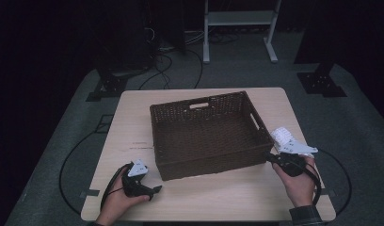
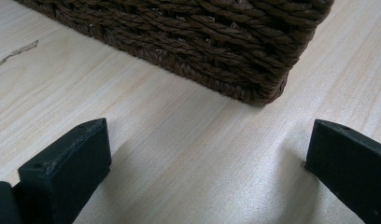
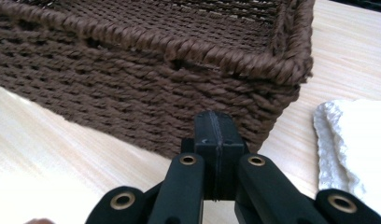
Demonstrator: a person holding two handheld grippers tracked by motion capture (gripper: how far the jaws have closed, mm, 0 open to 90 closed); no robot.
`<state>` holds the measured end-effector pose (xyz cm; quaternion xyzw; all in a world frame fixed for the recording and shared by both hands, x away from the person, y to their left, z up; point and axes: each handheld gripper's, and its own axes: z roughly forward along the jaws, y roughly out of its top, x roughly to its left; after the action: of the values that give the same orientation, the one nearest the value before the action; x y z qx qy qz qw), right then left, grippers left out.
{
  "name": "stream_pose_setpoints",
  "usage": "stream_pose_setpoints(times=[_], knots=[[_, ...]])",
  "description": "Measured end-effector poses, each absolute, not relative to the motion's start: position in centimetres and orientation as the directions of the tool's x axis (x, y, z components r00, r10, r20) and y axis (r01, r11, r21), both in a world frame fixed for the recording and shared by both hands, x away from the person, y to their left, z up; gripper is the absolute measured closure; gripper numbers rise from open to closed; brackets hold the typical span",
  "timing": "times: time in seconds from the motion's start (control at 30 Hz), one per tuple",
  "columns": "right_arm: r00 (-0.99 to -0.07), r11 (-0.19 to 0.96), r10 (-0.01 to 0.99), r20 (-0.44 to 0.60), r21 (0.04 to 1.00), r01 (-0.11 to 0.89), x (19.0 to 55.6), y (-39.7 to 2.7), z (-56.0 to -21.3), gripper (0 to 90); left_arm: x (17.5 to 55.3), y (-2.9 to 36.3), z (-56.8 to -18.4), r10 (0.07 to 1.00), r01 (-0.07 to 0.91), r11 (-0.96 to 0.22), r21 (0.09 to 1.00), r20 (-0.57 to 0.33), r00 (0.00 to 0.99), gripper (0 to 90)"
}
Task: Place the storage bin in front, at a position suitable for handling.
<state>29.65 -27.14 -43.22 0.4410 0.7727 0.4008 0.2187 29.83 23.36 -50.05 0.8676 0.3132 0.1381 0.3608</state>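
Observation:
A brown wicker basket (image 1: 204,167) stands in the middle of the light wooden table (image 1: 204,200), with nothing visible inside it. My left gripper (image 1: 155,188) rests on the table by the basket's front left corner, held in a hand. In the left gripper view its jaws stand wide apart, so the left gripper (image 2: 207,140) is open over bare wood, a little short of the basket's corner (image 2: 254,79). My right gripper (image 1: 270,158) sits at the basket's front right corner. The right gripper (image 3: 214,133) is shut on nothing, close to the basket wall (image 3: 109,93). A white cloth (image 1: 283,136) lies beside it.
The white cloth (image 3: 356,140) lies on the table right of the basket, near the table's right edge. Behind the table, on grey floor, are a white frame (image 1: 239,28), black stand bases (image 1: 108,87) and loose cables (image 1: 169,66).

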Motion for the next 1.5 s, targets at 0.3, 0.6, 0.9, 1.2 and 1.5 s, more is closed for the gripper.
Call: stream_pose_setpoints(times=[0.3, 0.6, 0.9, 1.2, 1.5], knots=[[-0.512, 0.29, 0.859, 0.013, 0.812, 0.507, 30.7, -27.1, -43.0, 89.6, 29.8, 23.4, -50.1, 0.643, 0.444, -0.543, 0.712, 0.013, 0.766, 0.0], [-0.502, 0.287, 0.865, 0.011, 0.809, 0.513, 32.0, -27.3, -42.9, 89.6, 29.8, 23.4, -50.1, 0.644, 0.445, -0.543, 0.712, 0.013, 0.765, 0.0], [-0.488, 0.26, 0.872, 0.033, 0.815, 0.518, 33.7, -27.6, -42.9, 89.4, 29.8, 23.3, -50.1, 0.645, 0.446, -0.541, 0.713, 0.011, 0.764, 0.0], [-0.483, 0.251, 0.875, 0.041, 0.814, 0.524, 35.2, -27.8, -42.9, 88.7, 29.8, 23.4, -50.1, 0.644, 0.446, -0.542, 0.712, 0.012, 0.765, 0.0], [-0.487, 0.256, 0.873, 0.036, 0.816, 0.519, 36.9, -27.5, -42.8, 89.6, 29.8, 23.4, -50.0, 0.642, 0.445, -0.546, 0.71, 0.013, 0.766, 0.0]])
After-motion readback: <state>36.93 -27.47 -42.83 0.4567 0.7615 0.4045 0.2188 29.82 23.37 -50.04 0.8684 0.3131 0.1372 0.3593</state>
